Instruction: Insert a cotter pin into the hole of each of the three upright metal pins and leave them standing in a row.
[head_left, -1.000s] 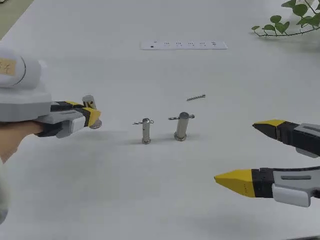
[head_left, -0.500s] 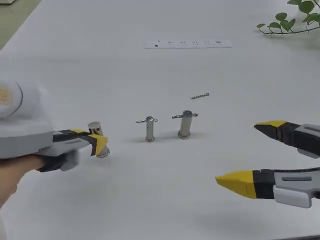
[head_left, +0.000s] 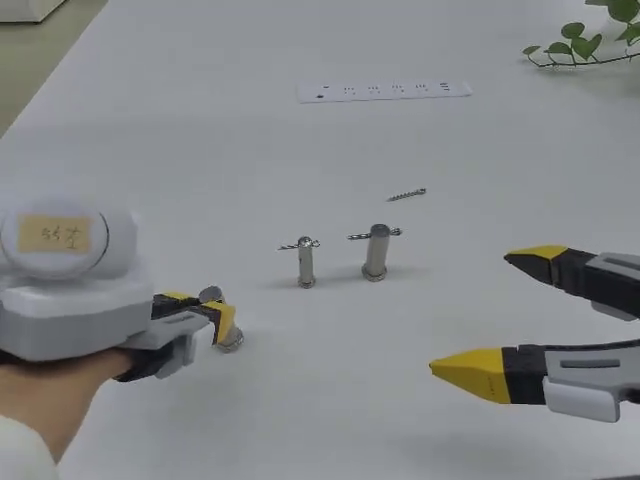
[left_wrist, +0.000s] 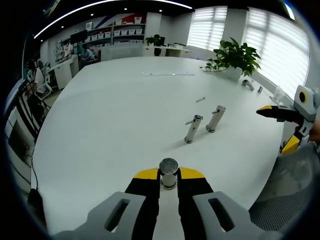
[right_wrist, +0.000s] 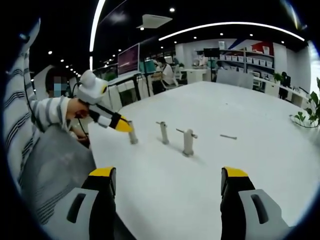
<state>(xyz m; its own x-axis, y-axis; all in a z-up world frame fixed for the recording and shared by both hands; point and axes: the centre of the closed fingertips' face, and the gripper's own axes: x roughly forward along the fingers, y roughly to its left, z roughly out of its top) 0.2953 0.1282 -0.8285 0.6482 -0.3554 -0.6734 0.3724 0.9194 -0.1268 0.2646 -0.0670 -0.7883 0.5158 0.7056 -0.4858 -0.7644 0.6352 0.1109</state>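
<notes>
Left gripper (head_left: 218, 322): jaws drawn narrow, clamped on the shank of one metal pin (left_wrist: 168, 173) just under its flat round head. The pin is roughly upright, low over the near left of the white table (head_left: 200, 150); whether its foot touches the surface cannot be told. Right gripper (head_left: 495, 312): jaws spread wide with nothing between them, over the near right of the table, tips pointing left. Farther back, between the two grippers, two more pins stand upright near each other: the middle pin (head_left: 306, 265), with a cotter pin (head_left: 298, 245) crosswise through its top, and the right-hand pin (head_left: 376, 255), with a second cotter pin (head_left: 372, 236) likewise. The held pin sits left of these two and nearer the person. A loose cotter pin (head_left: 406, 195) lies flat behind and right of the right-hand pin. Beyond it, a white power strip (head_left: 384, 91); a leafy plant (head_left: 585, 40) at the far right.
</notes>
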